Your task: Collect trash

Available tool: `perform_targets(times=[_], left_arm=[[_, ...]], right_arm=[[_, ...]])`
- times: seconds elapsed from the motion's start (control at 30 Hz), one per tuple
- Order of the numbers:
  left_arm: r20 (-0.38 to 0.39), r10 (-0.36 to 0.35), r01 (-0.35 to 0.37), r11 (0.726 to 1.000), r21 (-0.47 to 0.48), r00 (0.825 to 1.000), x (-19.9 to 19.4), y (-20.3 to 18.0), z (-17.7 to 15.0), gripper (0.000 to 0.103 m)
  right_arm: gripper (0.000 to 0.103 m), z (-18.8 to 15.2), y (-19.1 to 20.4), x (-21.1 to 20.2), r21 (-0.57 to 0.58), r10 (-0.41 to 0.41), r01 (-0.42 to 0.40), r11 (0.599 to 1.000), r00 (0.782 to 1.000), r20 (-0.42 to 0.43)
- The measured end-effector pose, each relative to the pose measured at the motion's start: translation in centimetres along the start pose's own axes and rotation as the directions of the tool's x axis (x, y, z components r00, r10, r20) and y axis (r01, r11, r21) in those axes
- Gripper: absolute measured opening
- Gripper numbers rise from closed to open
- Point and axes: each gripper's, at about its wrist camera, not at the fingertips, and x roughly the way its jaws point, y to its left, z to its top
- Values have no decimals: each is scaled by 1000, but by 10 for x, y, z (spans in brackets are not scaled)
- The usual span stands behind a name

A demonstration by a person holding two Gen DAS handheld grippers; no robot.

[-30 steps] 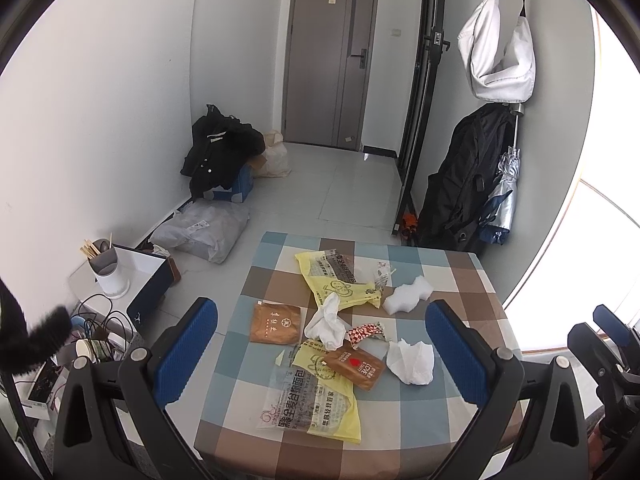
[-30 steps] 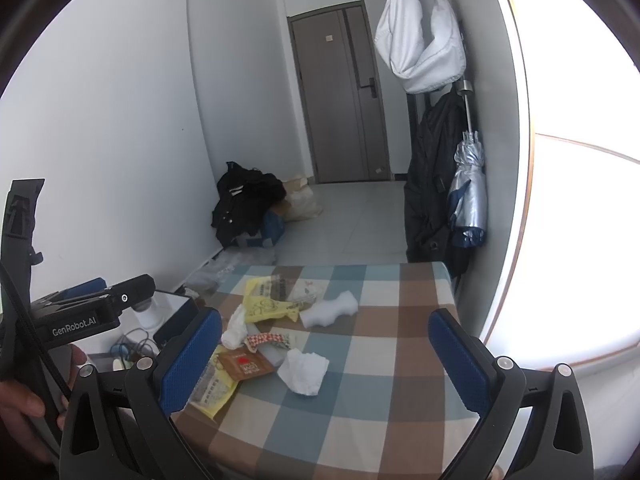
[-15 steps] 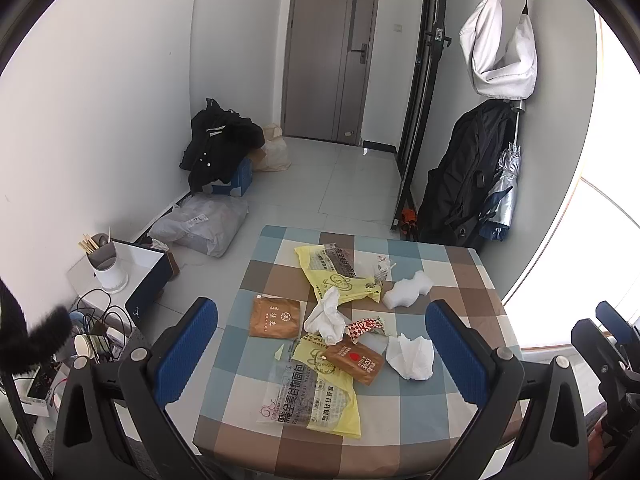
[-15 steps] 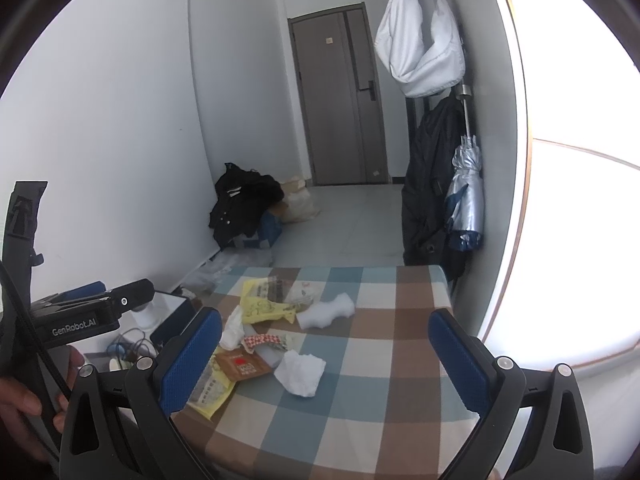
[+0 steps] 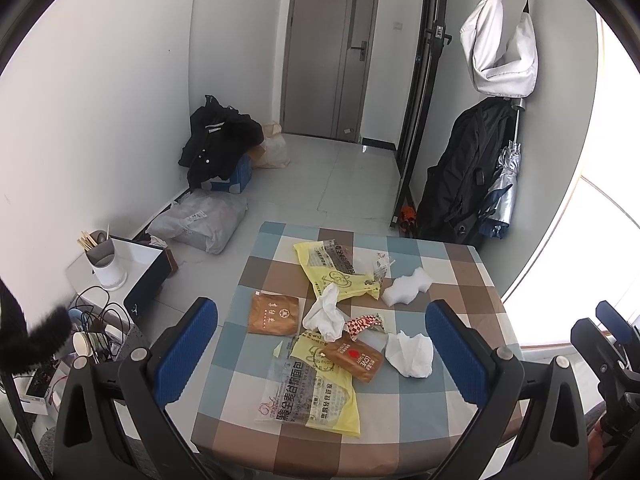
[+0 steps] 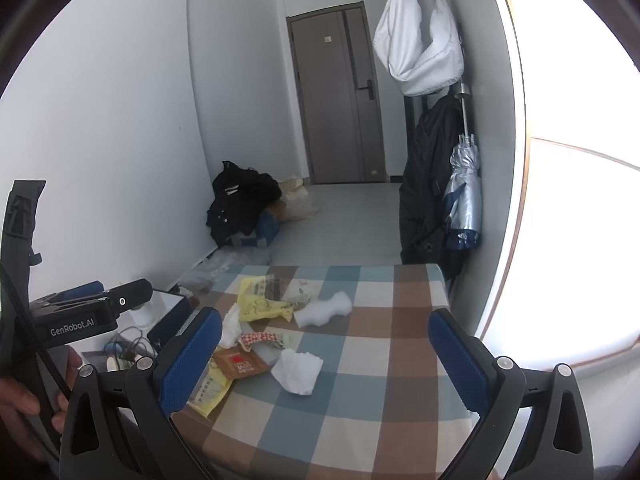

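Note:
Trash lies scattered on a checked table (image 5: pixel 460 276) (image 6: pixel 400 292): yellow plastic bags (image 5: pixel 336 270) (image 6: pixel 256 302), a brown packet (image 5: pixel 274 314), a brown box with a red dot (image 5: pixel 354 358) (image 6: pixel 240 364), crumpled white tissues (image 5: pixel 410 354) (image 6: pixel 298 370) (image 5: pixel 324 312), a white foam piece (image 5: pixel 406 290) (image 6: pixel 324 310) and a red-patterned wrapper (image 5: pixel 362 322) (image 6: pixel 260 338). My left gripper (image 5: pixel 322 354) hangs open above the table's near edge, empty. My right gripper (image 6: pixel 326 362) is open and empty above the table's near right part. The left gripper's body (image 6: pixel 80 316) shows in the right wrist view.
Left of the table a low white stand (image 5: pixel 132 256) holds a cup of chopsticks (image 5: pixel 102 254) above tangled cables (image 5: pixel 96 320). Bags and black clothes (image 5: pixel 218 140) sit by the far wall. Coats and an umbrella (image 5: pixel 502 192) hang at the right. A grey door (image 5: pixel 328 52) stands shut.
Both views have pulled back and risen slightly, so the table sits a little lower in frame. Nothing on the table has moved.

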Motion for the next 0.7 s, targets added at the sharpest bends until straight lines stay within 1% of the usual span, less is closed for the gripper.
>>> perform_targets(times=[0.23, 0.33, 0.43, 0.5, 0.53, 0.57, 0.6, 0.63, 0.7], left_arm=[[-28, -14, 14, 1000, -3, 1000, 6, 0, -2, 102], [-61, -35, 35, 999, -5, 998, 11, 2, -4, 102], [-116, -61, 61, 998, -9, 991, 22, 7, -6, 102], [-175, -94, 92, 996, -16, 980, 33, 13, -9, 102], [-198, -101, 100, 995, -17, 975, 37, 15, -11, 102], [-238, -106, 106, 994, -14, 965, 46, 18, -13, 102], [-261, -109, 109, 994, -14, 959, 50, 20, -16, 102], [-290, -116, 117, 993, -14, 950, 56, 21, -19, 102], [-361, -127, 137, 991, 0, 924, 71, 23, -25, 102]], right_arm=[[103, -1, -2, 2, 7, -10, 10, 1000, 1000, -15], [103, -1, -3, 6, 13, -16, 17, 1000, 999, -31], [103, -1, -5, 12, 17, -24, 25, 1000, 998, -51], [103, -2, -8, 18, 31, -13, 15, 999, 997, -73], [103, -2, -9, 22, 42, -5, 9, 999, 996, -86], [103, -2, -11, 26, 55, 2, 3, 999, 995, -99], [103, -2, -13, 30, 67, 8, -1, 998, 994, -110], [103, -3, -15, 34, 77, 11, -2, 997, 993, -120], [103, -2, -20, 42, 98, 15, -1, 995, 990, -139]])
